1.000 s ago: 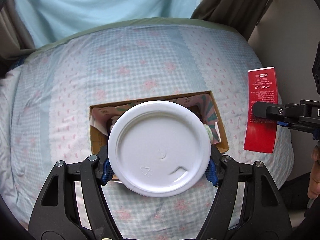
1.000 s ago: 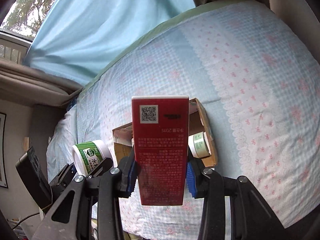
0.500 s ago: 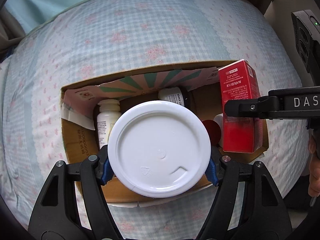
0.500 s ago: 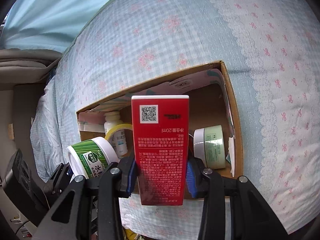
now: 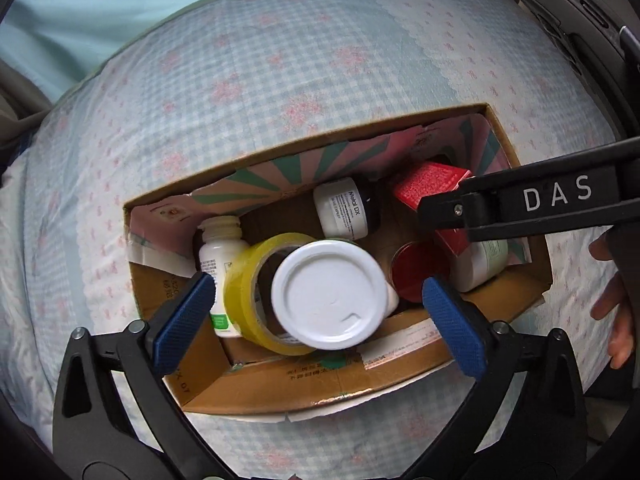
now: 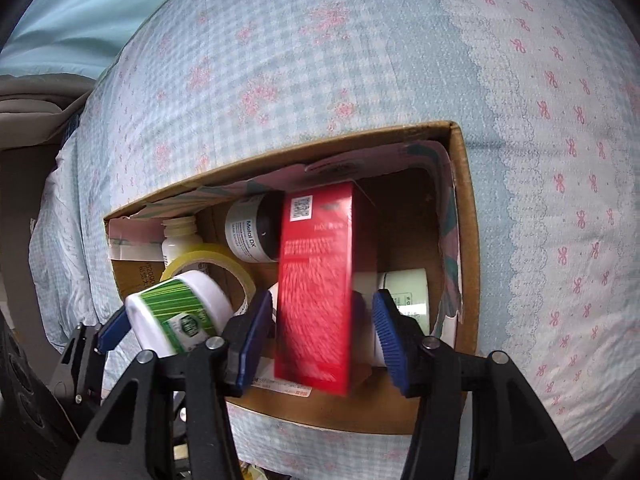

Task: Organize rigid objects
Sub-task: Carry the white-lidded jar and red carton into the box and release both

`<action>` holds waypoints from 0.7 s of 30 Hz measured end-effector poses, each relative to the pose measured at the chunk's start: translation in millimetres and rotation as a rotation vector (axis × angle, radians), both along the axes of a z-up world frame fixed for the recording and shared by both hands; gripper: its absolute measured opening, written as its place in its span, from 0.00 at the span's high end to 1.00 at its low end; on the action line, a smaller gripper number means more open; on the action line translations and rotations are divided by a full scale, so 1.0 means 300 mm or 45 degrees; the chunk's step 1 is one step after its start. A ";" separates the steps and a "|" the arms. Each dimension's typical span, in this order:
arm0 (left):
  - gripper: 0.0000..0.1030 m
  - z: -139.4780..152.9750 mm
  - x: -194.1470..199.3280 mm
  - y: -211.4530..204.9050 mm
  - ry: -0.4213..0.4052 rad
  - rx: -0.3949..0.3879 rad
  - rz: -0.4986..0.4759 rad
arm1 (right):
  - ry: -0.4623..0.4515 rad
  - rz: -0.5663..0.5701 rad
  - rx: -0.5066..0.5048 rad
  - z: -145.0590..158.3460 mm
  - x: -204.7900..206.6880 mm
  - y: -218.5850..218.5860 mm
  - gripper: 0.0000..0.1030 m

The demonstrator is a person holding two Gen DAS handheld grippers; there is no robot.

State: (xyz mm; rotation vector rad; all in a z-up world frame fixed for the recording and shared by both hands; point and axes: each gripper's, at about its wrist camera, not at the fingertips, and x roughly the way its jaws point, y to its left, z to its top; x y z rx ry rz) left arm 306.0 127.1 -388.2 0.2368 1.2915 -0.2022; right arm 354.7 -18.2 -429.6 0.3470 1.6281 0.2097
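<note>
Tools (image 5: 316, 304) (image 6: 320, 328) agape above crowded box (image 5: 516, 152)

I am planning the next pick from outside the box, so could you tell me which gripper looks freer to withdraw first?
Probably the left gripper: its jaws stand open, well clear of the white-lidded green-striped jar over the cardboard box. The right gripper is open too, but the blurred red carton stands between its fingers.

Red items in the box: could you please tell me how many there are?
2: a red carton upright near the right end of the box, and a red lid just left of it. Others may be hidden beneath the white-lidded jar.
</note>
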 end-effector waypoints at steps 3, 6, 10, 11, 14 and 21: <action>0.00 0.024 -0.010 0.005 -0.010 0.030 0.000 | -0.077 0.073 -0.044 0.049 -0.012 0.010 0.00; 0.00 0.037 -0.034 0.032 0.001 -0.002 0.023 | -0.086 0.098 -0.059 0.067 -0.040 0.017 0.00; 0.00 0.067 -0.073 0.062 -0.014 -0.010 0.045 | -0.104 0.051 -0.061 0.094 -0.085 0.001 0.00; 0.00 0.076 -0.084 0.068 -0.018 -0.015 0.047 | -0.107 0.042 -0.056 0.100 -0.093 0.002 0.00; 0.00 0.110 -0.112 0.083 -0.039 -0.028 0.048 | -0.127 0.034 -0.064 0.130 -0.123 0.005 0.00; 0.00 0.270 -0.180 0.105 -0.116 -0.101 0.060 | -0.240 0.012 -0.080 0.311 -0.211 -0.001 0.00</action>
